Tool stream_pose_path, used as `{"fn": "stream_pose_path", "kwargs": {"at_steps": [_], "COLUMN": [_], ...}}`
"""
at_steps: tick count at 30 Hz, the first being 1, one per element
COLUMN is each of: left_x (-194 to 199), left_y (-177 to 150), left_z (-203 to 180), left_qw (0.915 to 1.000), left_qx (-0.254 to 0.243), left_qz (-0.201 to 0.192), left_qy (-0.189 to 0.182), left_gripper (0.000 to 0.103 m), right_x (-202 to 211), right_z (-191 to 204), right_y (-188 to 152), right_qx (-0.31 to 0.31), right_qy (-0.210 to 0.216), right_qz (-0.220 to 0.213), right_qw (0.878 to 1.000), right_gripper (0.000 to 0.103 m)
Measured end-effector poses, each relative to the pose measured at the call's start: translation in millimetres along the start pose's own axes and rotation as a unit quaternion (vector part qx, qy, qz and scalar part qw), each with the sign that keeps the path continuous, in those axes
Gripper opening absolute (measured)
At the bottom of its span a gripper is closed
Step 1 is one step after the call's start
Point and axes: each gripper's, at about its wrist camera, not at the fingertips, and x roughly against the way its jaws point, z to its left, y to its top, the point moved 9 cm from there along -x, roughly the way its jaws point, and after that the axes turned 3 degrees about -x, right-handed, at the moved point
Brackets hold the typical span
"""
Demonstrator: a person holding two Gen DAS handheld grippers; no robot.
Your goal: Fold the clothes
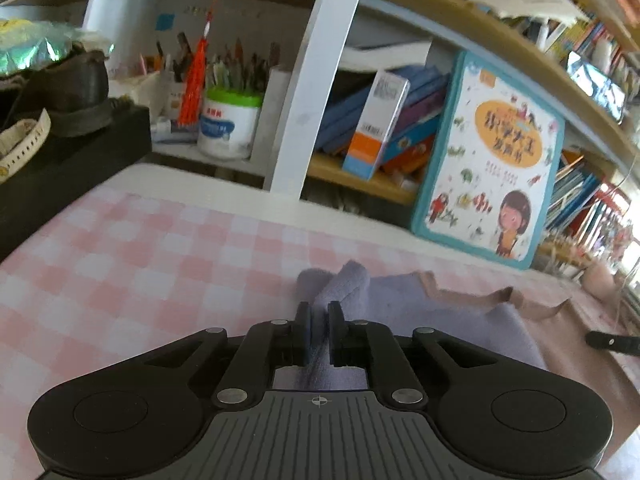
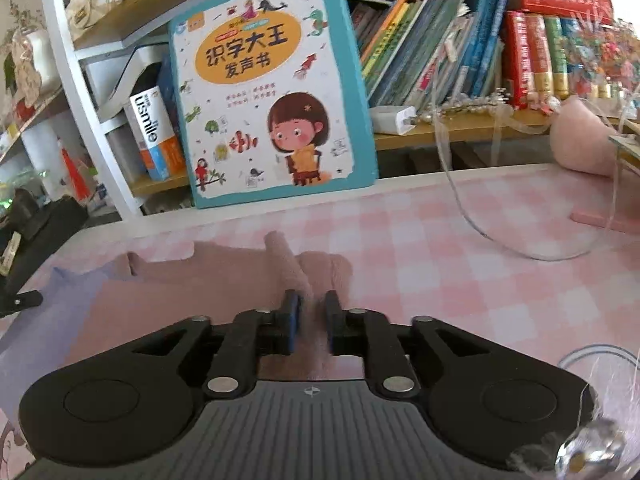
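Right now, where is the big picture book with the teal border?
The picture book stands upright at the table's far edge, leaning on the bookshelf, beside the white and orange box; it appears centre in the right wrist view.

The right hand-held gripper (image 2: pixel 311 312) straddles a raised fold of pink garment (image 2: pixel 224 280) on the checked tablecloth (image 2: pixel 460 248).

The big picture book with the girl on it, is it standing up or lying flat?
Standing up, tilted back. The picture book rests its bottom edge at the back of the pink checked table and leans against the bookshelf behind it.
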Motion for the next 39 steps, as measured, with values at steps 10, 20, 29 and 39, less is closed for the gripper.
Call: {"fn": "stream_pose_path", "kwargs": {"at_steps": [10, 20, 29, 39], "left_x": [42.0, 33.4, -17.4, 19.5], "left_y": [-21.1, -22.3, -7.1, 29.1], "left_z": [-8.2, 1.0, -17.3, -27.2], "left_qw": [0.9996, 0.9999, 0.9907, 0.9965], "left_qx": [-0.027, 0.008, -0.105, -0.073], "left_qz": [0.002, 0.009, 0.078, -0.039], "left_qy": [0.005, 0.004, 0.038, 0.01], "left_gripper": [0.064, 0.055, 0.024, 0.005], "right_x": [38.6, 60.2, 17.3, 53.1], "right_z": [-13.3, -9.4, 26.3, 20.2], "right_y": [-25.2, -24.1, -2.1, 17.5], "right_qx": [-0.014, -0.017, 0.105, 0.086], "right_qy": [0.02, 0.023, -0.012, -0.002], "right_qz": [0.017, 0.007, -0.002, -0.089], "right_qw": [1.0, 1.0, 0.994, 0.992], "right_gripper": [0.031, 0.032, 0.032, 0.003]}}
